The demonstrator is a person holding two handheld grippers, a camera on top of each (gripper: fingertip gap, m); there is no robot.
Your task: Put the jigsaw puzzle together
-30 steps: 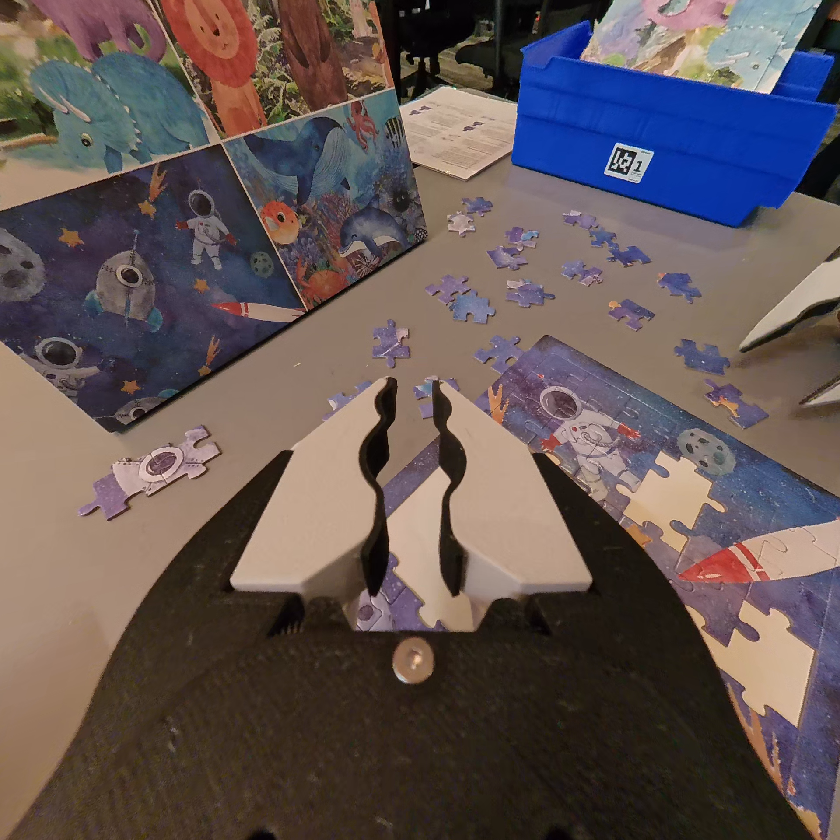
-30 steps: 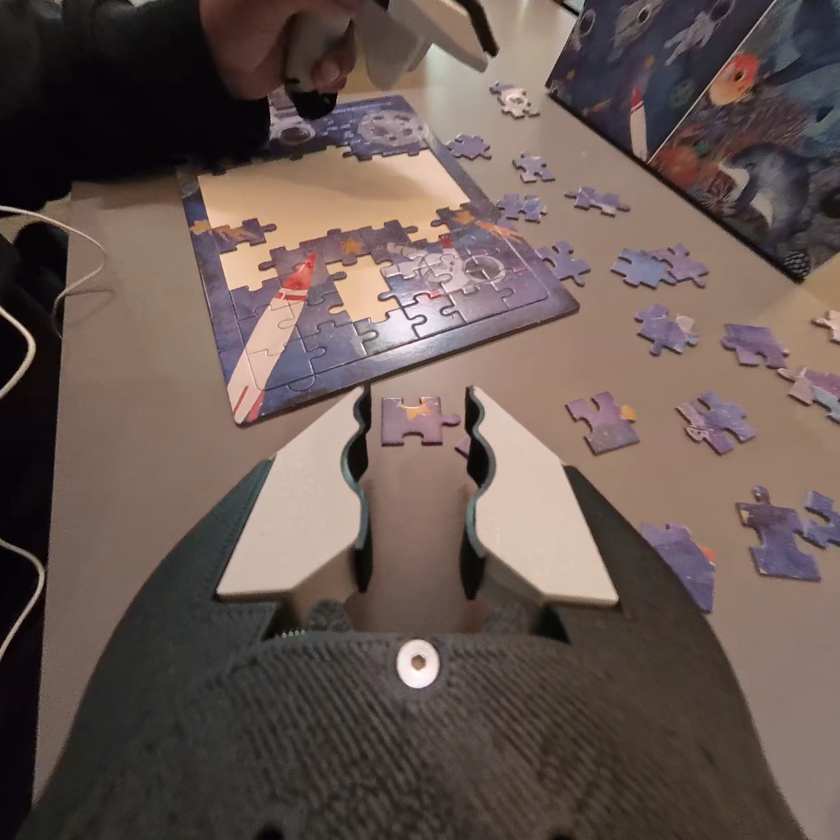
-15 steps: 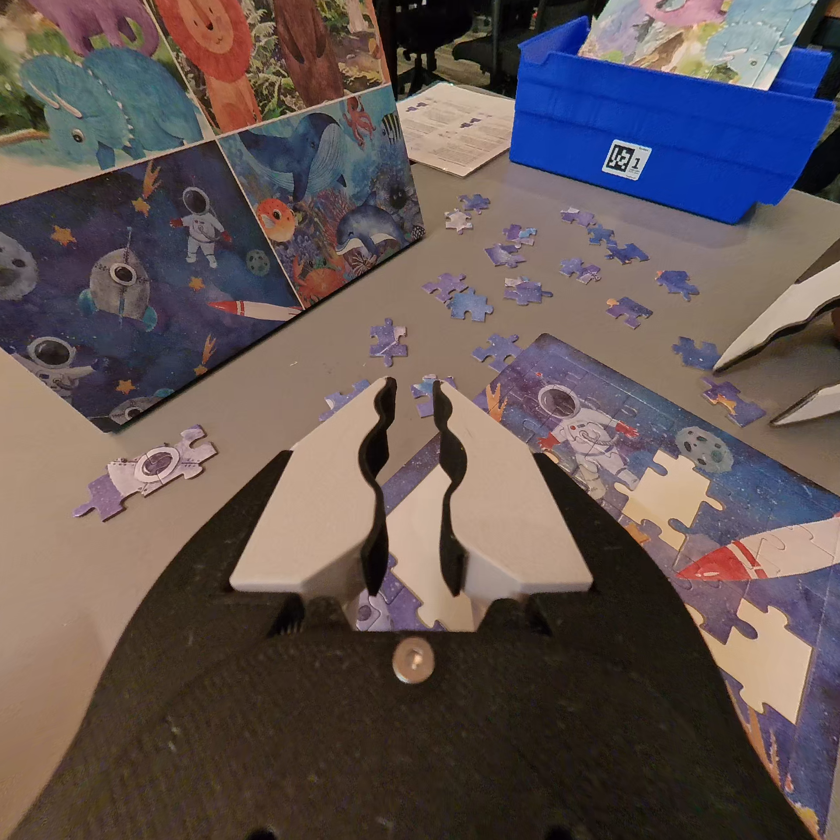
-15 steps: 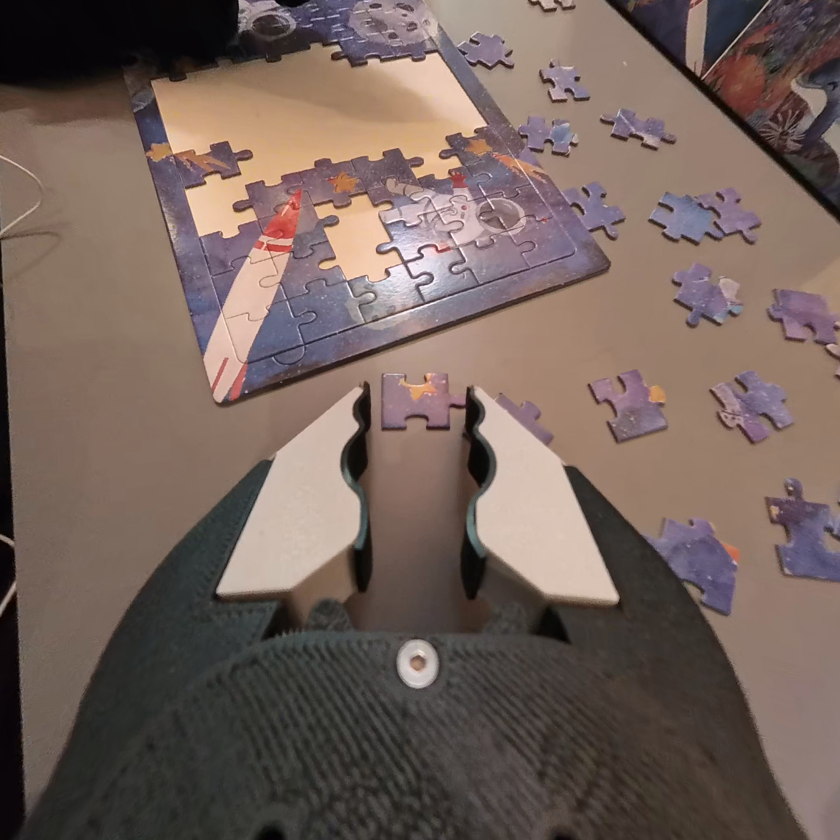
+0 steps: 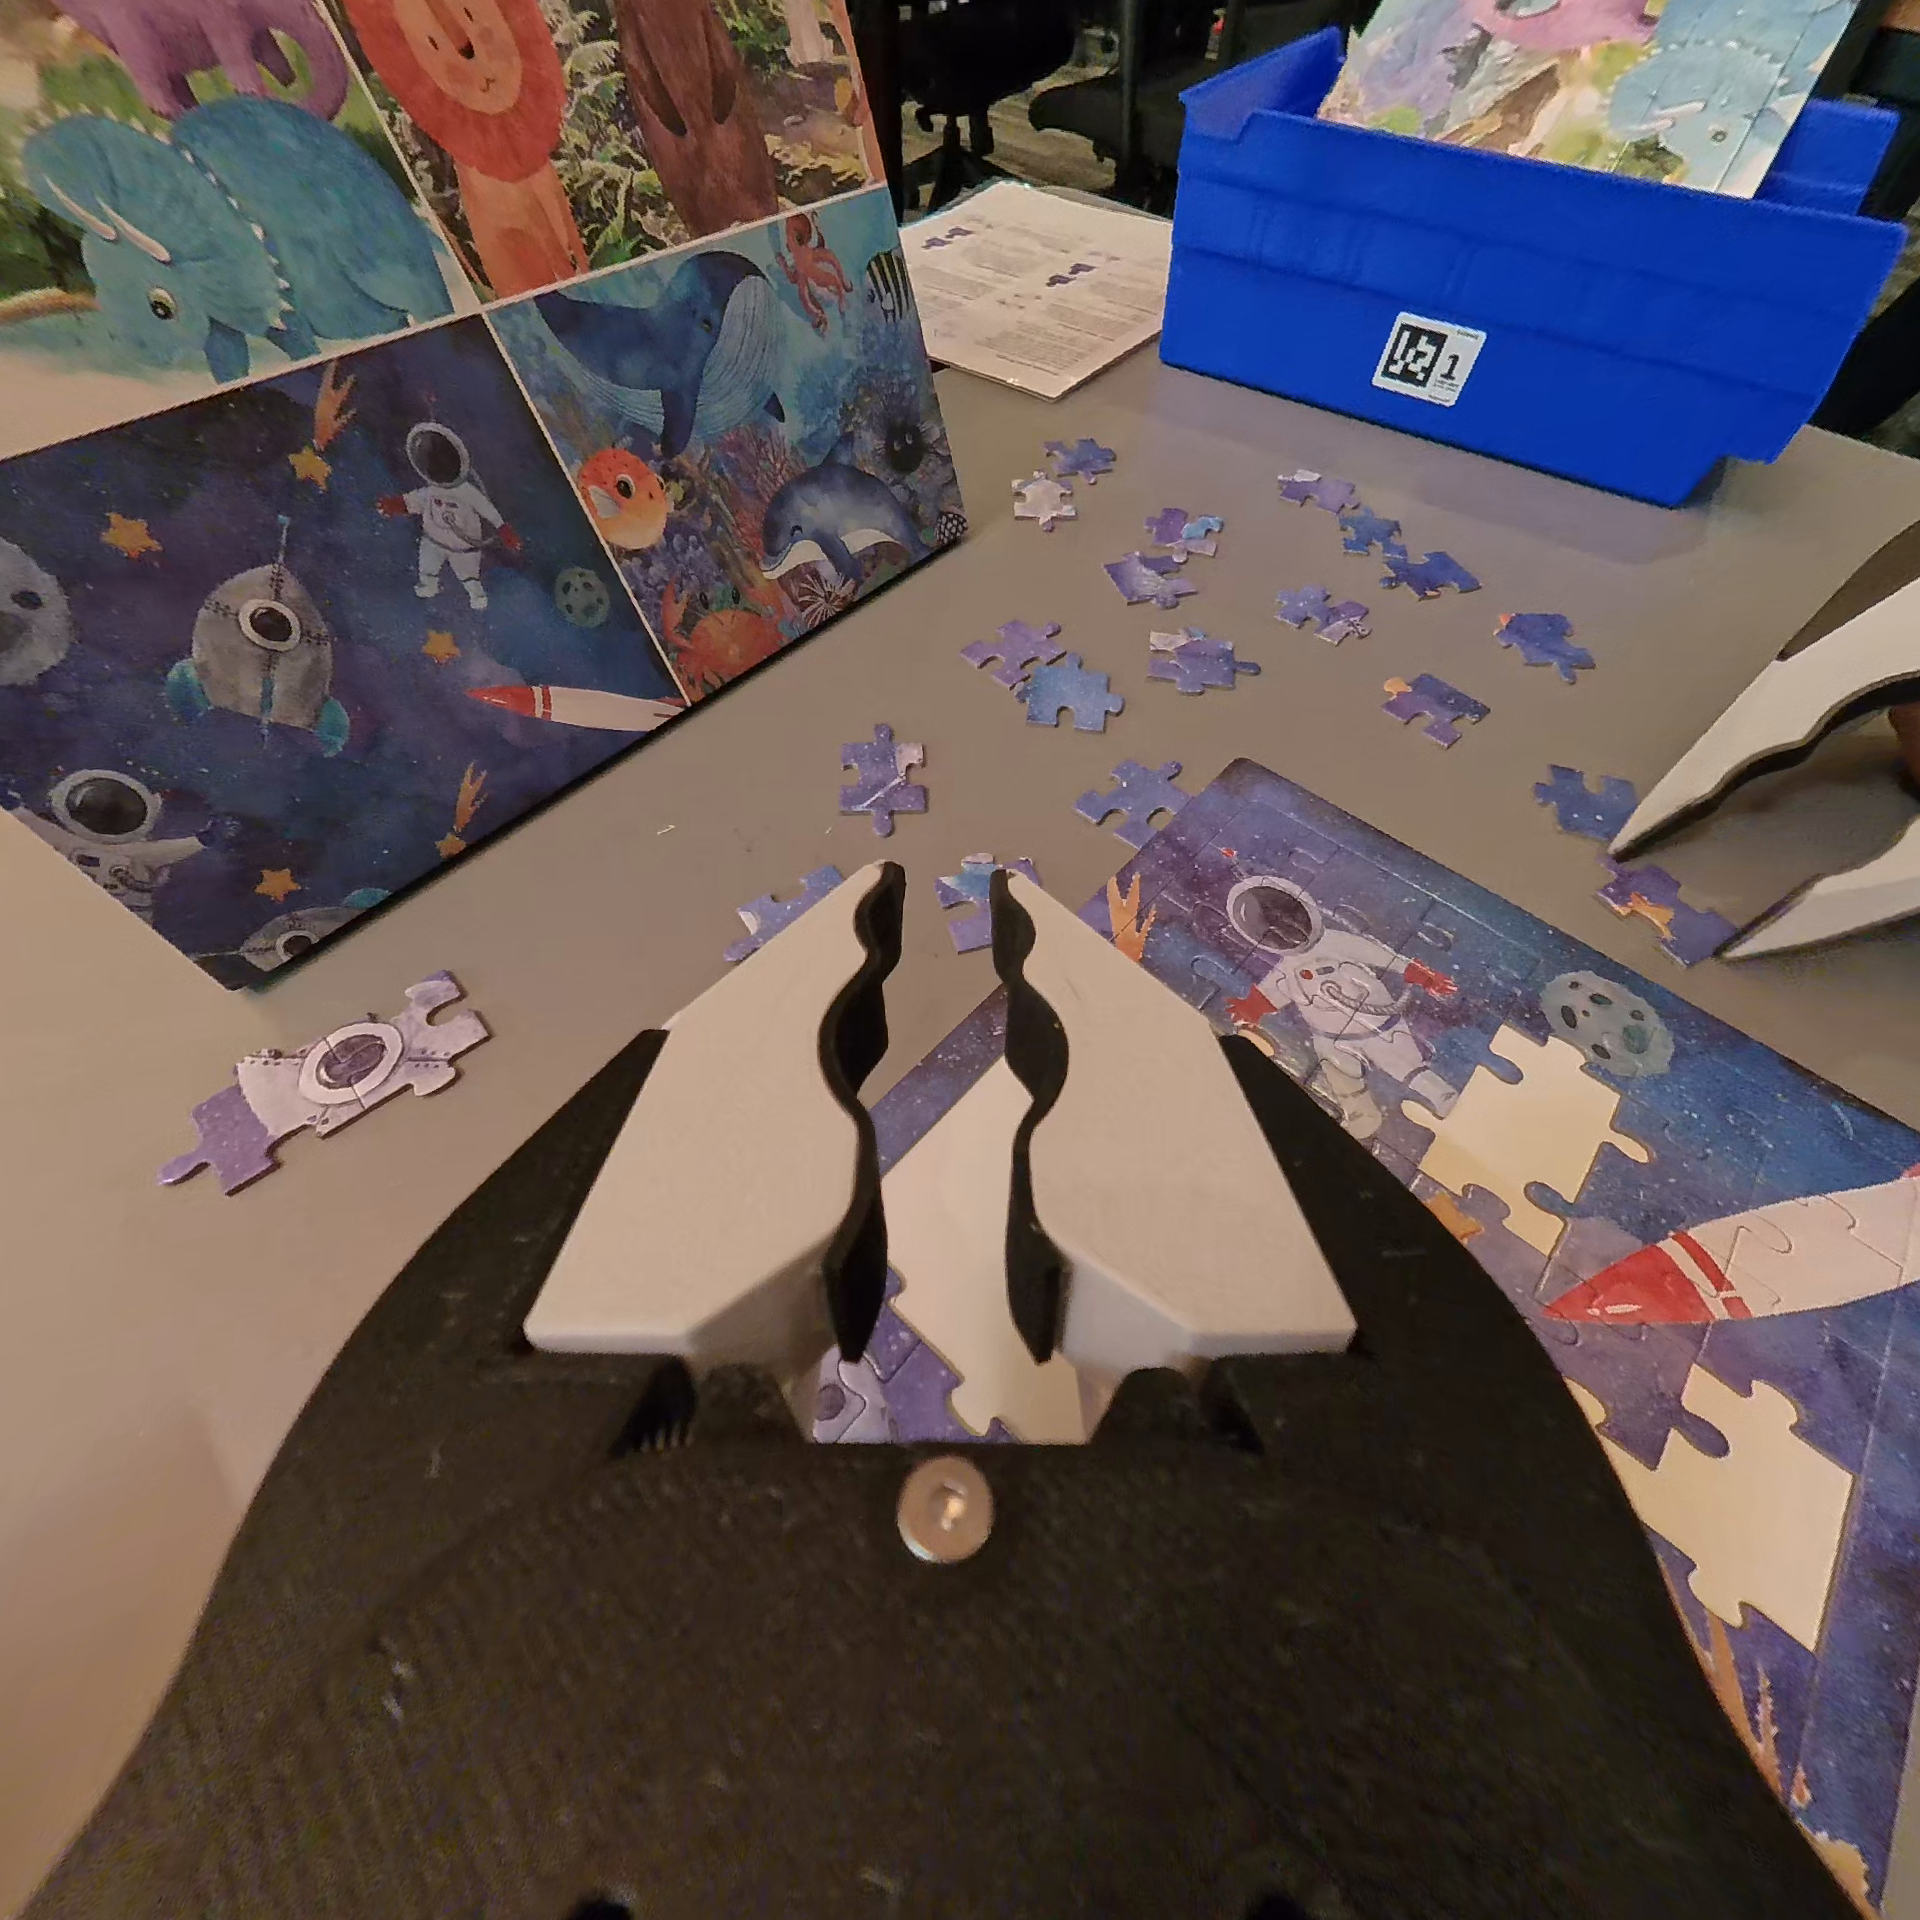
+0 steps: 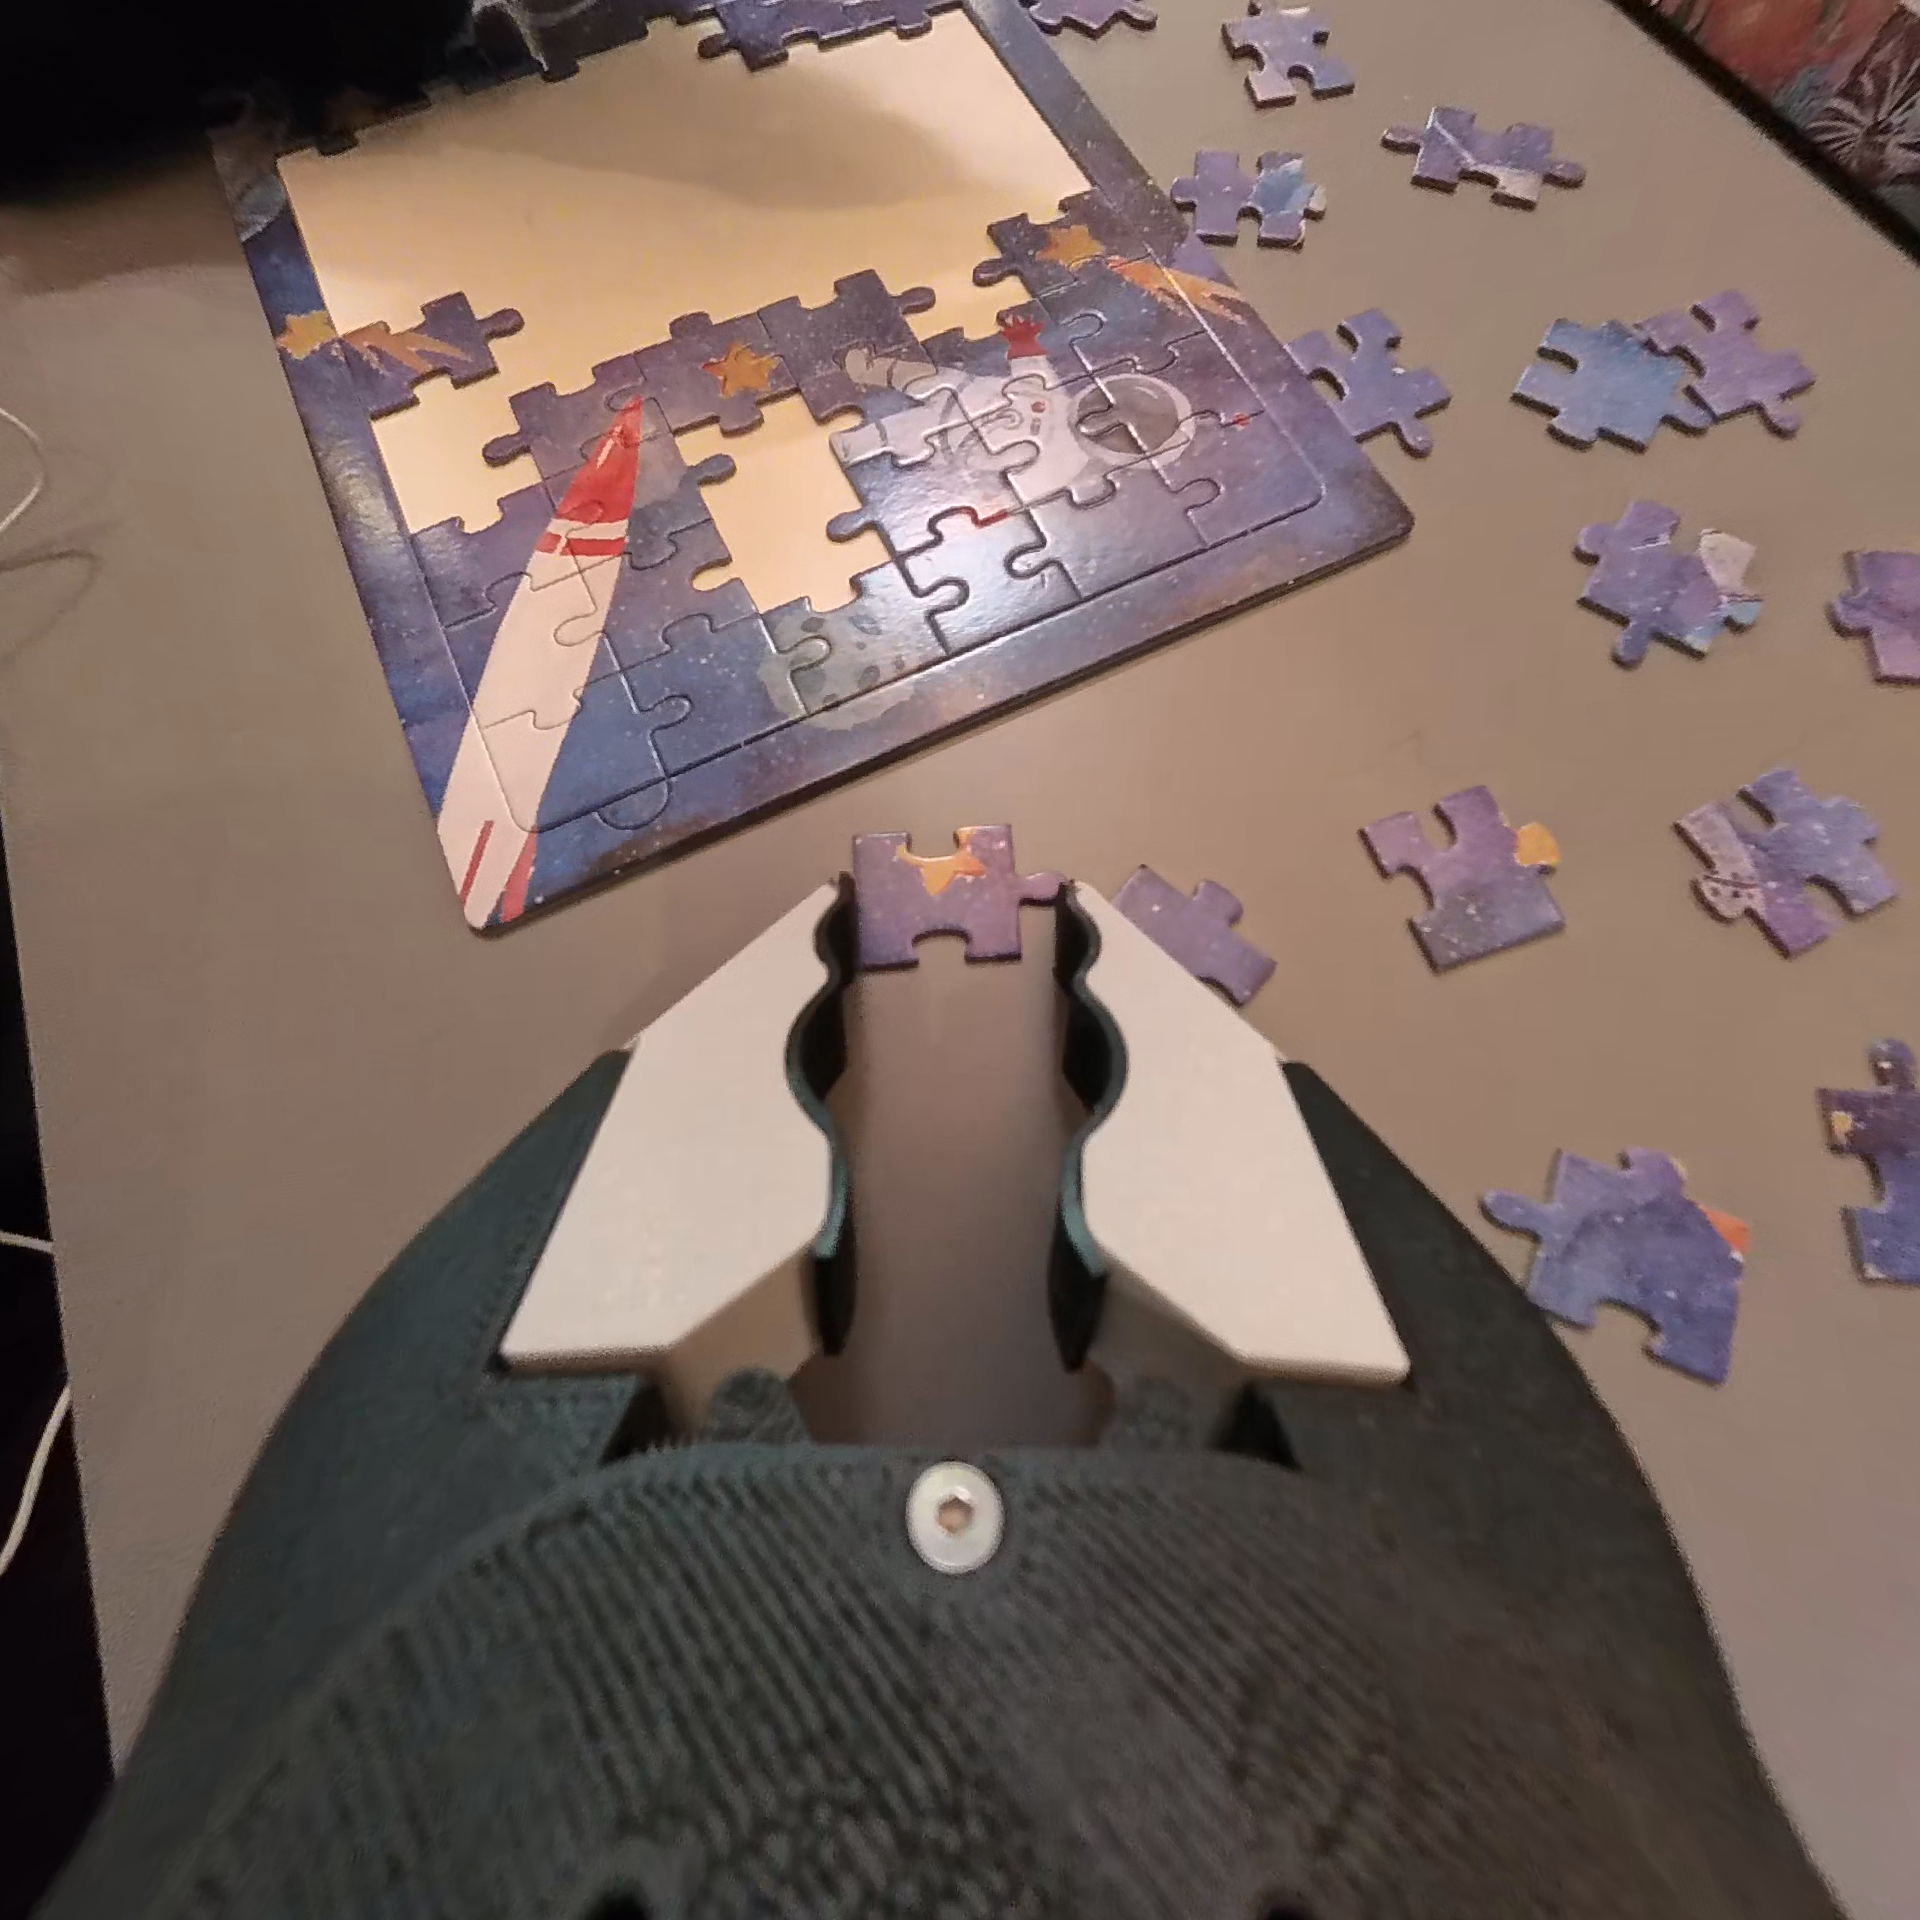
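Left gripper point(image 5: 940, 883): white fingers narrowly parted, nothing between them. Right gripper point(image 6: 951, 904): jaws wider, fingertips low.

Both views are dim and warm-toned. We note strong wide-angle bowing toward the frame edges, soft shadows under the tongs on the surface point(image 6: 208, 935), a pale sheen on the puzzle board point(image 6: 727, 187), and slight blur in the near foreground.

Each camera rides close above its own hand-held gripper, looking forward and down at the table point(image 5: 582, 883); both views share the framed space puzzle point(image 6: 1039, 582) from roughly opposite sides.
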